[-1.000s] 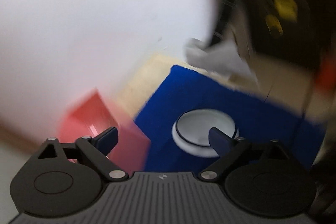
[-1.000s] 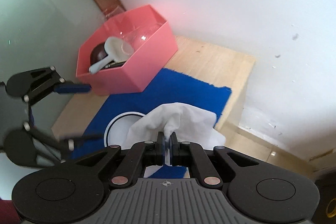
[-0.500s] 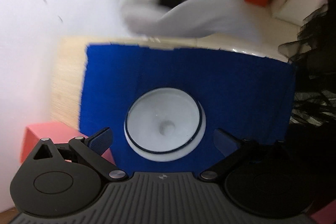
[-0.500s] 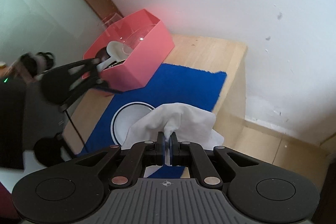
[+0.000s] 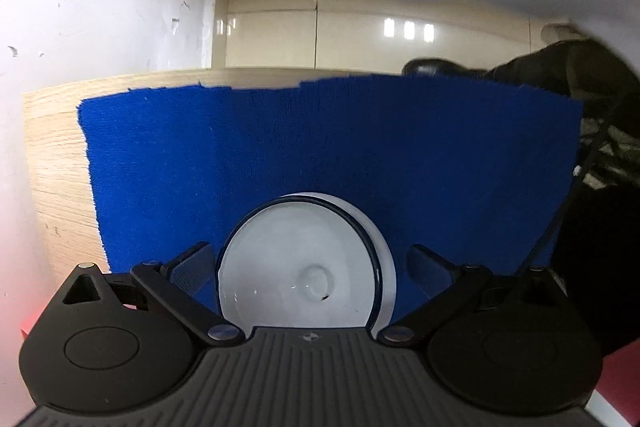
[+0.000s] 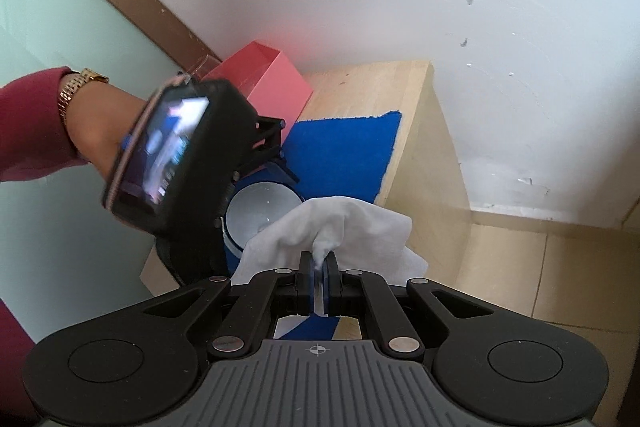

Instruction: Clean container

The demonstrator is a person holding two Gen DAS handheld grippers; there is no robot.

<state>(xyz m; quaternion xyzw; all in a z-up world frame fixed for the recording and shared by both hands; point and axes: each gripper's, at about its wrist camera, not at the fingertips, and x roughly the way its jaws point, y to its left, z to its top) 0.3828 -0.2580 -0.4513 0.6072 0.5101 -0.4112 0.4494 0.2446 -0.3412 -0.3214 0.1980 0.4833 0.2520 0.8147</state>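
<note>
— Where was the bowl (image 5: 308, 263)?
— On the mat (image 5: 320, 147), mouth up, round, white with a dark rim, between the spread left gripper (image 5: 308, 267).
— The right gripper (image 6: 319, 277)?
— Pinching the cloth (image 6: 340, 223).

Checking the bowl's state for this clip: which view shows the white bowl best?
The left wrist view: the white bowl fills the space between the open left tongs, interior facing the camera. In the right wrist view it is small and partly hidden behind the white cloth and the left device.
</note>
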